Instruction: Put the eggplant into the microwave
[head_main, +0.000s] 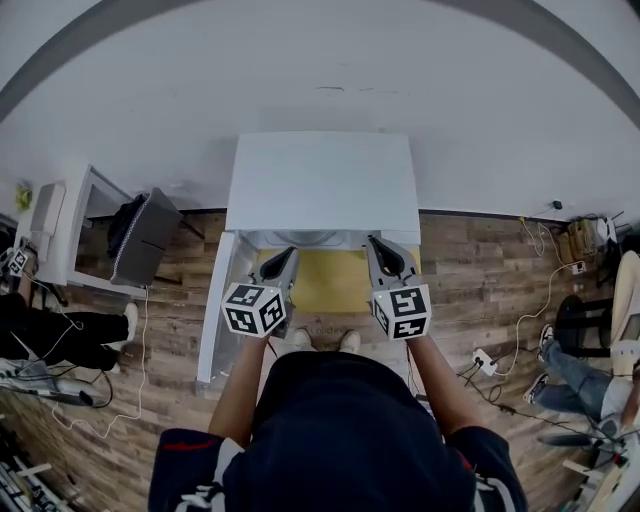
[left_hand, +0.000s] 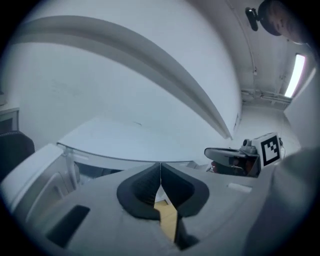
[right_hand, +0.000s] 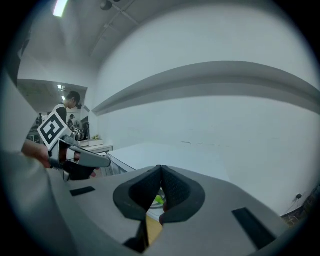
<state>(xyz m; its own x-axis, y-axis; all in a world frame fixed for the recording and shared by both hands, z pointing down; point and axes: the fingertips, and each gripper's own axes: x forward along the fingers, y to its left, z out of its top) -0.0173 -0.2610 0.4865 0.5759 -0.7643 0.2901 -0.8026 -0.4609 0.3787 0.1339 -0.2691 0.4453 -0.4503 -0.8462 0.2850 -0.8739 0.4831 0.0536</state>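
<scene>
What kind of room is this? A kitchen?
Probably a lab or workshop, not a home kitchen: a power strip lies on the wood floor, other people are nearby, and a white microwave stands alone.

Left claw (head_main: 289, 254), right claw (head_main: 376, 243) (tips together)

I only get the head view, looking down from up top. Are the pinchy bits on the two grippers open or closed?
Observer: In the left gripper view, the left hand-held gripper has its jaws closed tip to tip, with nothing between them.
Operator: And the other one?
Observer: The right gripper view shows the right hand-held gripper closed and empty too.
Operator: What's in front of that one?
Observer: Past its jaws, that view shows a small green bit. I can't tell what it is.
</scene>
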